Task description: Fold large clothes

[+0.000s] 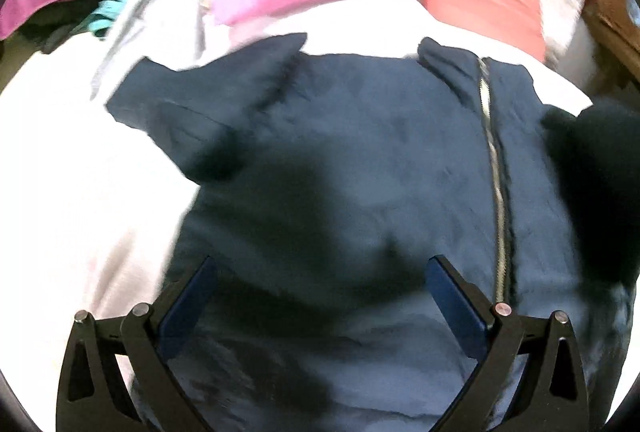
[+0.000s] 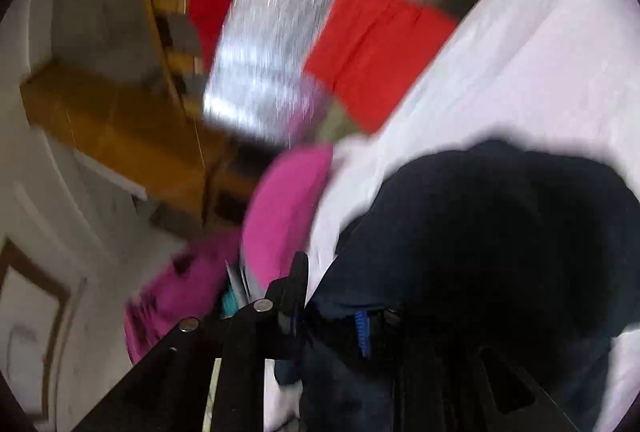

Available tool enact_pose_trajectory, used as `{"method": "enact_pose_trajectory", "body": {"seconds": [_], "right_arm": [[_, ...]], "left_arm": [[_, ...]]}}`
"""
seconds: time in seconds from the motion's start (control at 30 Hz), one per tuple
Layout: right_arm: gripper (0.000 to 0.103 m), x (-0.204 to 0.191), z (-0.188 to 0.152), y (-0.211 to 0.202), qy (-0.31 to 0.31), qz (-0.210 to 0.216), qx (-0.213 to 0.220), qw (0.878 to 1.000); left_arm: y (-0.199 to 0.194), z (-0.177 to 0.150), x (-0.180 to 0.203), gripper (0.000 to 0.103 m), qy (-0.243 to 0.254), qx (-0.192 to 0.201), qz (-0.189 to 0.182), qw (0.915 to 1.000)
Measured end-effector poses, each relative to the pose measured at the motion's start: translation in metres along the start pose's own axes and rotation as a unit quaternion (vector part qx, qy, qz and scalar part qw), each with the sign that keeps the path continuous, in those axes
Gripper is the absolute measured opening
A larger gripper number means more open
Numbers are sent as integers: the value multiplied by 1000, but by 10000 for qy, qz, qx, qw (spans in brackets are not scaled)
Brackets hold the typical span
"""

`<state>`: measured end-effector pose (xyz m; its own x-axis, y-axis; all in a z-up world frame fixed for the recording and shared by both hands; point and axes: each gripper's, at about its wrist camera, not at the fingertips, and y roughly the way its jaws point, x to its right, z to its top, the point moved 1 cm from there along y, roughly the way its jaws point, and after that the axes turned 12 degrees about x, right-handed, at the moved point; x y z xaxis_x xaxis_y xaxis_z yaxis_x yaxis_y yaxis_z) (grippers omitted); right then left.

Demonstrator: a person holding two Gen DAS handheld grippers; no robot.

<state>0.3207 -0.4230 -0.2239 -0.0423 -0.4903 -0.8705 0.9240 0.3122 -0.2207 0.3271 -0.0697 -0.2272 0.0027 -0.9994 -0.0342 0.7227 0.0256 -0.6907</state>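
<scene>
The right gripper (image 2: 320, 316) is pinched tight on a bit of the dark blue jacket (image 2: 480, 232), and the cloth bunches up around its black fingers. The picture there is very blurry. From that gripper, a pink cloth (image 2: 284, 208) sits at about eleven o'clock and a red cloth (image 2: 376, 48) at about twelve o'clock.

The left gripper (image 1: 320, 296) has its fingers wide apart and holds nothing. It hangs over the bottom part of the jacket (image 1: 360, 172). The silver zipper (image 1: 496, 172) runs up toward one o'clock. The jacket lies spread on the white bed (image 1: 80, 192).

The step looks like the first fold: one side of the jacket gets picked up to go over the middle. Next, the right gripper likely needs to carry its piece across toward the zipper, while the left gripper comes down to grab or hold the jacket flat.
</scene>
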Motion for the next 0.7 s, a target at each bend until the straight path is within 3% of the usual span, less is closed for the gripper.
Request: {"method": "enact_pose_trajectory", "body": {"seconds": [0.1,0.17,0.23,0.3,0.37,0.47,0.6,0.67,0.7], "right_arm": [[26,11,-36,34,157,-295,-576,9978],[39,27,-50,42,533,-349,-842,9944],[76,34,-54,36,832,-445,-981,9907],[84,28,-50,14,791,-373,-842,9926],[84,29,-56,-26,743,-184,-772,9941],[84,28,-38,-76,724,-1,-73,9974],[84,48,-17,-107,783,-514,646,9935],[77,65,-12,-105,1123,-625,741,9889],[62,69,-12,-97,1334,-692,730,9859]], "left_arm": [[3,8,-10,103,-117,117,160,9997],[6,11,-15,103,-197,106,123,9997],[7,13,-18,103,-233,156,77,9996],[11,17,-18,103,-217,216,-11,9995],[6,19,-14,103,-129,330,-141,9993],[-3,23,-4,103,-52,556,-334,9979],[-21,22,19,103,194,820,-771,9935],[-32,21,35,103,377,1007,-1039,9888],[-35,20,42,103,450,1068,-1144,9867]]}}
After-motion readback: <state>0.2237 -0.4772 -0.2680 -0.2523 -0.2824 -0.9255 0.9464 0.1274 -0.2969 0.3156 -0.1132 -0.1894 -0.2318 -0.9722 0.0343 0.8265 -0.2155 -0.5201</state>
